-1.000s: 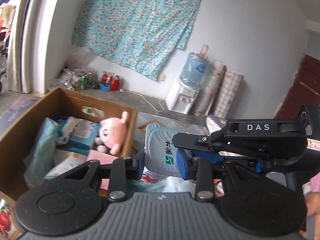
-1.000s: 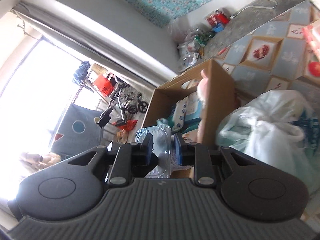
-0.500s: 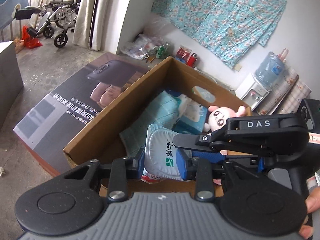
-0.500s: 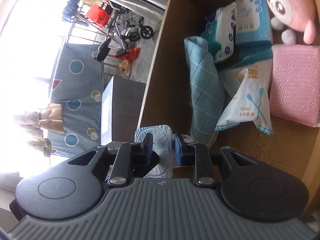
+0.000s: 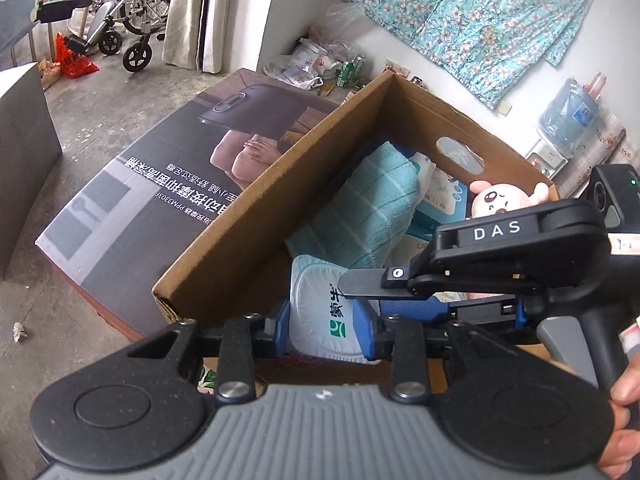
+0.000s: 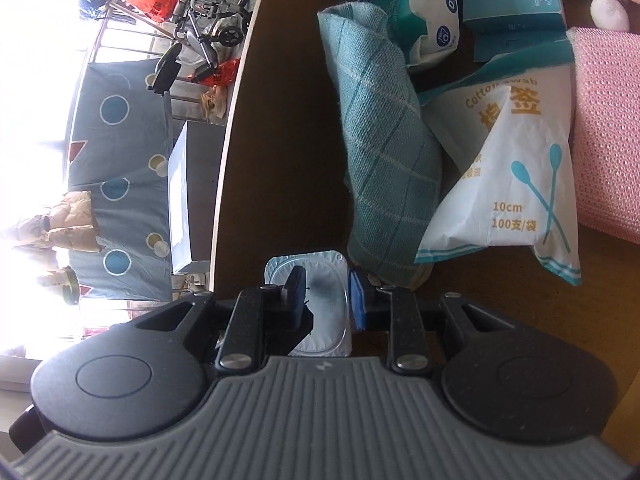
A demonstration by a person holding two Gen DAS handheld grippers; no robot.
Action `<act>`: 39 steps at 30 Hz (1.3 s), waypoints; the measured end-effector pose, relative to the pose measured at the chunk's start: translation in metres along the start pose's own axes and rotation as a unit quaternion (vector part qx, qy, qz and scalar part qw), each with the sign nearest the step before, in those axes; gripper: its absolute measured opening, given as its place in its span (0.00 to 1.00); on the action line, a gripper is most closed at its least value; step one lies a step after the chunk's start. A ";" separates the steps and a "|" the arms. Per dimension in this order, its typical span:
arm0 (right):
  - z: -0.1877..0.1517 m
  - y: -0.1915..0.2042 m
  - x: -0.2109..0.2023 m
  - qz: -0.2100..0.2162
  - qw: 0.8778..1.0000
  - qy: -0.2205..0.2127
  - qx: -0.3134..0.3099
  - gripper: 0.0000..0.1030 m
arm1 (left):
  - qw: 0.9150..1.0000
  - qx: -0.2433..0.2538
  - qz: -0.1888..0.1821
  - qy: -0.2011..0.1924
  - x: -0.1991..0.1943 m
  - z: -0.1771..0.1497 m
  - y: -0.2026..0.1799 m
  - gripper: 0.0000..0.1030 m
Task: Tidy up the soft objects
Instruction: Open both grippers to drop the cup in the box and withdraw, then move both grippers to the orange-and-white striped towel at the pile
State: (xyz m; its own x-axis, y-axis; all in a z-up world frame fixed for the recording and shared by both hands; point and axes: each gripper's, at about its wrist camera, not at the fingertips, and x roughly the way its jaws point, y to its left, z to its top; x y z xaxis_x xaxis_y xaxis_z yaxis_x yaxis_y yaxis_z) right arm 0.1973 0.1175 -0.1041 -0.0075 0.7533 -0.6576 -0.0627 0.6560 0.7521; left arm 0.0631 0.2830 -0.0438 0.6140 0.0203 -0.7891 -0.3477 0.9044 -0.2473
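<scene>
Left wrist view: my left gripper [image 5: 325,330] and right gripper [image 6: 323,295] both clench the soft white milk pouch [image 5: 322,312], which has swung from the wall-facing view to above the open brown cardboard box [image 5: 276,200], so I judge release next.

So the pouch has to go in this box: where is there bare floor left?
Bare cardboard runs along the box wall beside the teal cloth, and below the swab bag and pink pad. The far end, with wipes and plush, is crowded.
</scene>
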 end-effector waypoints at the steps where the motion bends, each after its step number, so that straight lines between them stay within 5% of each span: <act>1: 0.000 0.000 0.003 -0.003 1.000 0.000 0.001 0.23 | 1.000 0.004 0.002 0.000 0.000 0.000 -0.001 0.36; 8: -0.002 -0.004 0.004 -0.004 1.000 -0.007 0.001 0.23 | 1.000 0.007 -0.016 -0.009 -0.004 0.000 -0.004 0.58; 13: 0.000 0.008 -0.007 -0.007 0.999 -0.027 -0.020 0.23 | 1.000 0.004 -0.012 -0.023 -0.012 0.001 -0.002 0.62; 19: -0.014 0.029 -0.049 -0.003 0.993 -0.098 -0.068 0.33 | 0.998 0.010 -0.024 -0.064 -0.037 -0.004 -0.005 0.74; 22: -0.039 0.031 -0.082 -0.001 0.983 -0.156 -0.094 0.49 | 0.995 0.026 -0.029 -0.094 -0.052 -0.011 -0.014 0.81; 30: -0.127 -0.002 -0.176 -0.056 0.944 -0.298 -0.133 0.61 | 0.983 0.106 -0.060 -0.137 -0.079 -0.046 -0.064 0.88; 39: -0.209 -0.084 -0.259 -0.134 0.911 -0.383 -0.073 0.64 | 0.965 0.183 -0.125 -0.138 -0.084 -0.091 -0.140 0.89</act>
State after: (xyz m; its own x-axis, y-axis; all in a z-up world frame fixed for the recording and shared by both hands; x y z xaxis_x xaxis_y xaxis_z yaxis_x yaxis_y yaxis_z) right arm -0.0045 -0.1429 -0.0058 0.7222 0.4166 -0.5521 -0.0937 0.8498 0.5187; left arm -0.0044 0.1160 0.0059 0.8292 -0.1514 -0.5380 0.0787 0.9846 -0.1558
